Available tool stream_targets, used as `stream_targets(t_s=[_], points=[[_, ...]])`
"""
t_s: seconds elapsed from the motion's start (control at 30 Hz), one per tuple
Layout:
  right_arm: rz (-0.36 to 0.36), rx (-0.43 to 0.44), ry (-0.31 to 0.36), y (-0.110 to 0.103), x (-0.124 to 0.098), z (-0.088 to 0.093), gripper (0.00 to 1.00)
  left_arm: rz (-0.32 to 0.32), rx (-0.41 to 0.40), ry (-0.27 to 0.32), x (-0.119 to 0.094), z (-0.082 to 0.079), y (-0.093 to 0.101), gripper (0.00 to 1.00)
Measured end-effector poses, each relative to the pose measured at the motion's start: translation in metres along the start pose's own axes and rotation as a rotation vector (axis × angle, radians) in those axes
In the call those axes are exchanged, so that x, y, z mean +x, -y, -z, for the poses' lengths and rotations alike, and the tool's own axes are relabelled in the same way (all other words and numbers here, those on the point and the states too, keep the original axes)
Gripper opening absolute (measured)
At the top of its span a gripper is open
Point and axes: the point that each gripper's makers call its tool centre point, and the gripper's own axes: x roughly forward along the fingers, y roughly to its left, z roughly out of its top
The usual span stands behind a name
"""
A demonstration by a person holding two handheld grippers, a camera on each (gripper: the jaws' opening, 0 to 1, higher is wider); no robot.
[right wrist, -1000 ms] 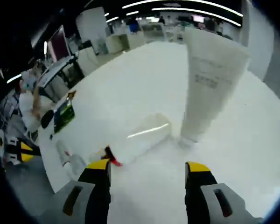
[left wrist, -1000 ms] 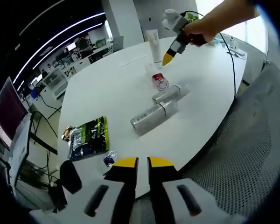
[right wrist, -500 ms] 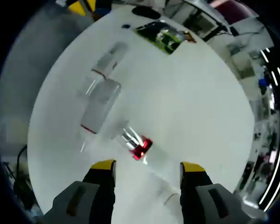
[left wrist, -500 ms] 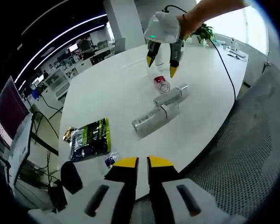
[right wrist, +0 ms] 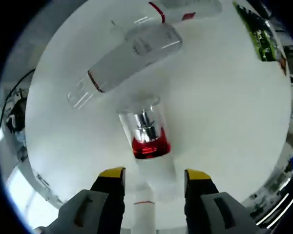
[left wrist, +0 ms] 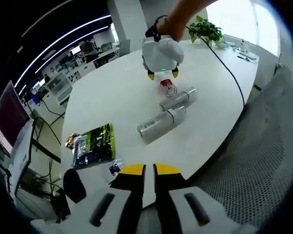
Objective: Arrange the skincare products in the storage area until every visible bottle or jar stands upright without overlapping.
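A small bottle [right wrist: 146, 131] with a clear cap and a red band lies on its side on the white table [right wrist: 224, 122]. My right gripper [right wrist: 155, 174] is open just above it, one jaw on each side of its pale body. From the left gripper view, that right gripper [left wrist: 162, 74] hangs over the red-banded bottle [left wrist: 169, 87], held by a person's hand. Two long silver-white bottles [left wrist: 178, 99] [left wrist: 158, 122] lie on their sides next to it, also seen as bottles [right wrist: 134, 51] [right wrist: 185, 7]. My left gripper [left wrist: 149, 169] hovers shut past the table's near edge, holding nothing.
A green foil packet [left wrist: 93, 144] and a small blue sachet [left wrist: 115, 166] lie near the table's front left. A potted plant [left wrist: 205, 30] and a cable sit at the far side. A grey mesh chair [left wrist: 263, 146] stands to the right.
The right gripper has swung away from the upright white tube and dropped low over the red-banded bottle, jaws still apart. The left gripper has stayed put.
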Motion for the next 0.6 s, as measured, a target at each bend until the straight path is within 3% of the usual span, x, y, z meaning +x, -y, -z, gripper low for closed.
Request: stream_targets(t_s=[0.23, 0.33, 0.4, 0.6], points=[[-0.011, -0.066, -0.045, 0.000, 0.010, -0.004, 0.42, -0.008, -0.006, -0.002, 0.000, 0.001, -0.002, 0.05], [-0.011, -0.062, 0.002, 0.003, 0.013, -0.019, 0.35, -0.006, -0.004, -0.004, 0.000, 0.001, -0.001, 0.04], [-0.003, -0.086, -0.058, 0.004, 0.012, -0.010, 0.33, -0.006, -0.003, -0.008, 0.000, 0.002, -0.001, 0.04], [0.037, -0.074, -0.043, 0.008, 0.014, -0.010, 0.30, -0.006, -0.004, -0.011, 0.001, 0.002, -0.001, 0.04]])
